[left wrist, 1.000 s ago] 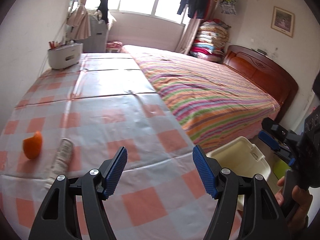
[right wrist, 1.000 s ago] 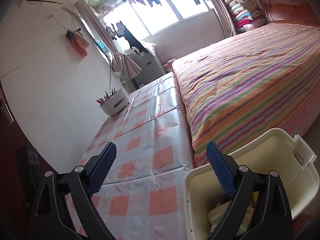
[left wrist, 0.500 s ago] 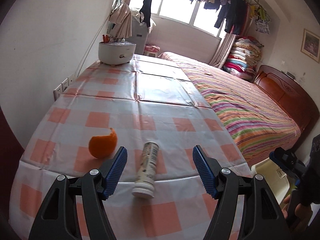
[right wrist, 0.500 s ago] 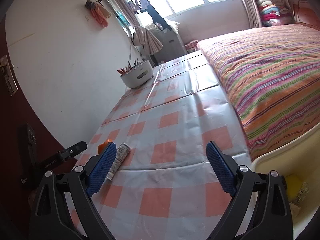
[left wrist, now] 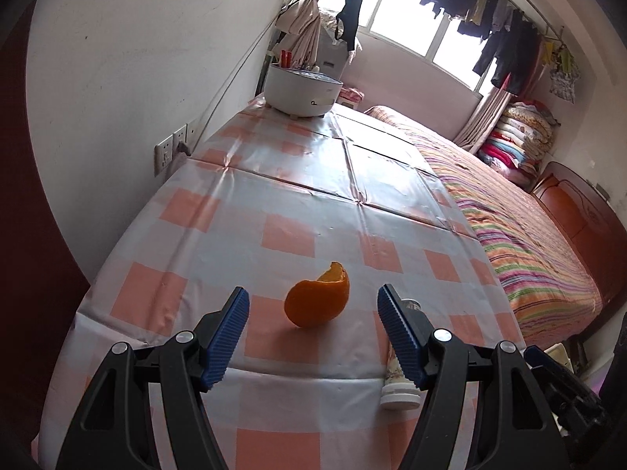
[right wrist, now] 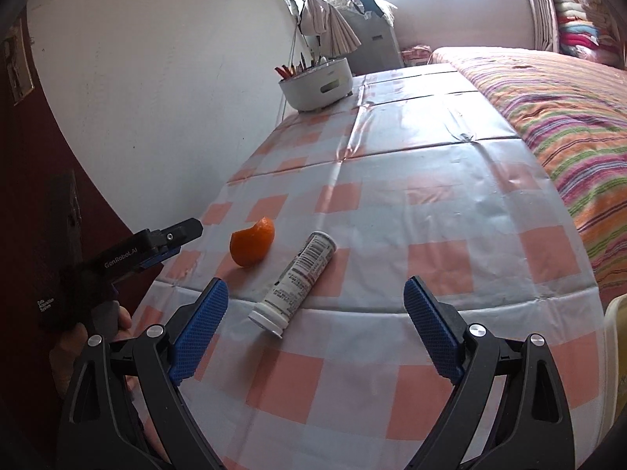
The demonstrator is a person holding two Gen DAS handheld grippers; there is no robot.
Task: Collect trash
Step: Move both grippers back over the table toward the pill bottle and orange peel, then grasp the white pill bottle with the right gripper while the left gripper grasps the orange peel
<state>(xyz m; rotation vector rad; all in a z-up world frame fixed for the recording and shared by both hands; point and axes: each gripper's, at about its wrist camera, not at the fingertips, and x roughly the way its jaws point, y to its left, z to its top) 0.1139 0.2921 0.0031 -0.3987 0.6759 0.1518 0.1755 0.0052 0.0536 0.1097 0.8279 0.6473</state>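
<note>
Both wide, empty tools (left wrist: 313, 337) (right wrist: 315, 329) swung from the bin toward orange peel (left wrist: 318, 300) and tube (right wrist: 294, 279).

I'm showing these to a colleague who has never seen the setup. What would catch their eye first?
Probably the bright orange peel on the checked tablecloth, framed between the open jaws of the left hand-held gripper. Beside it lies a white tube on its side near the table's front edge. Further off, the striped bed runs along the table.
</note>
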